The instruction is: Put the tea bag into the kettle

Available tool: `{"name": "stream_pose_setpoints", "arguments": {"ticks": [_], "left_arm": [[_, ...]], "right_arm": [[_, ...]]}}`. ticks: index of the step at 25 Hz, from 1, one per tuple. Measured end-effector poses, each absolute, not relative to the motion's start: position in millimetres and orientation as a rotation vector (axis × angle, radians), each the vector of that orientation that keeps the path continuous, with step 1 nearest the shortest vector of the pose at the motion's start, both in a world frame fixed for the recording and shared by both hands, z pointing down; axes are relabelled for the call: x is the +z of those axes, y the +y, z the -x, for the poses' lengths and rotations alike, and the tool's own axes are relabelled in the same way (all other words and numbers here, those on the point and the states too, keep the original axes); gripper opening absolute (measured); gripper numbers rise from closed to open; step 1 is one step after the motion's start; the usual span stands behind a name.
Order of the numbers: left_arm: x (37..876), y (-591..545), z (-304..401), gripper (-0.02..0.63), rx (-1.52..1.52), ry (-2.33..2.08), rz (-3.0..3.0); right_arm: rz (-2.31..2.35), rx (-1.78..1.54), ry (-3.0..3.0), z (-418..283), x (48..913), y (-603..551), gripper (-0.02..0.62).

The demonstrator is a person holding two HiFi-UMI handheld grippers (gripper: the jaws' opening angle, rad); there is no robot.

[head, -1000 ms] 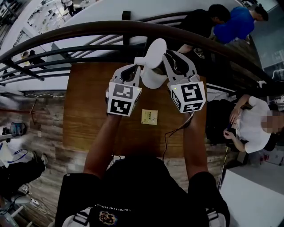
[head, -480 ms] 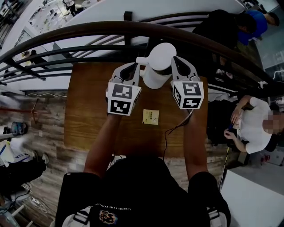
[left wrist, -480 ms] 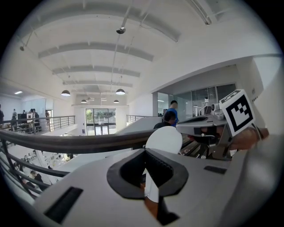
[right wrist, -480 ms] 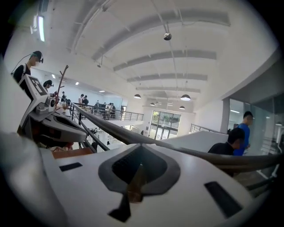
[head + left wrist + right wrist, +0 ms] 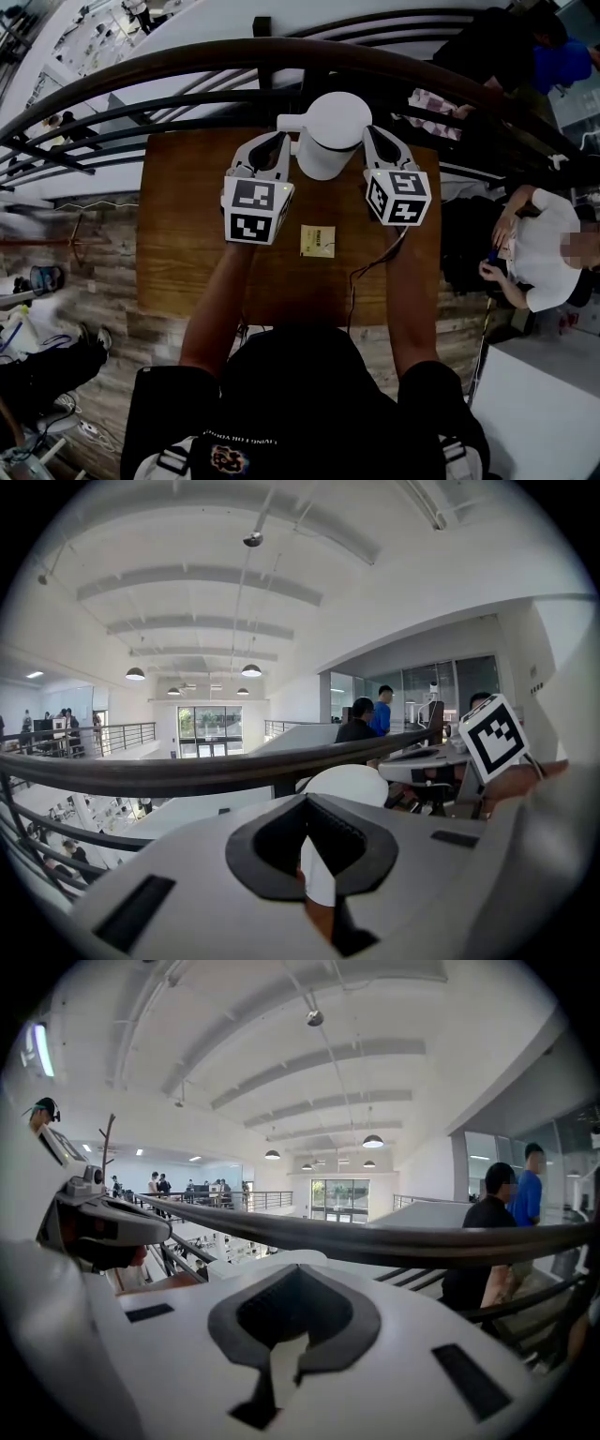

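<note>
the left claw (image 5: 277, 142) and right claw (image 5: 377, 139), both closed, flank the white kettle (image 5: 328, 141) on the wooden table (image 5: 178, 244); the tea bag (image 5: 318, 241) lies nearer the person.

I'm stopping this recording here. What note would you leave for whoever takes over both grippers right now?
Grippers: left gripper shut, at the left side of the kettle; right gripper shut, at its right side. Neither holds the tea bag.
Things: tea bag lies flat on the table, nearer the person; kettle's top looks closed.
Done: nothing.
Left: open kettle, pick up tea bag, drop it in.
</note>
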State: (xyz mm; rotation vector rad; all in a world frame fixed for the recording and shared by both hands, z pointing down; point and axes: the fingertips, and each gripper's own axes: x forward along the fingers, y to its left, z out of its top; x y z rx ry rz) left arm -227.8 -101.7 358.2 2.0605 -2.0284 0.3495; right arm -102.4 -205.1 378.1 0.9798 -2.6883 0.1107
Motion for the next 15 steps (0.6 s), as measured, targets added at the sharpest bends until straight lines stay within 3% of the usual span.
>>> {"name": "stream_pose_setpoints", "arguments": {"ticks": [15], "left_arm": [[373, -103, 221, 0.005, 0.362, -2.004, -2.052]], "right_arm": [[-0.941, 0.250, -2.638, 98, 421, -204, 0.014]]}}
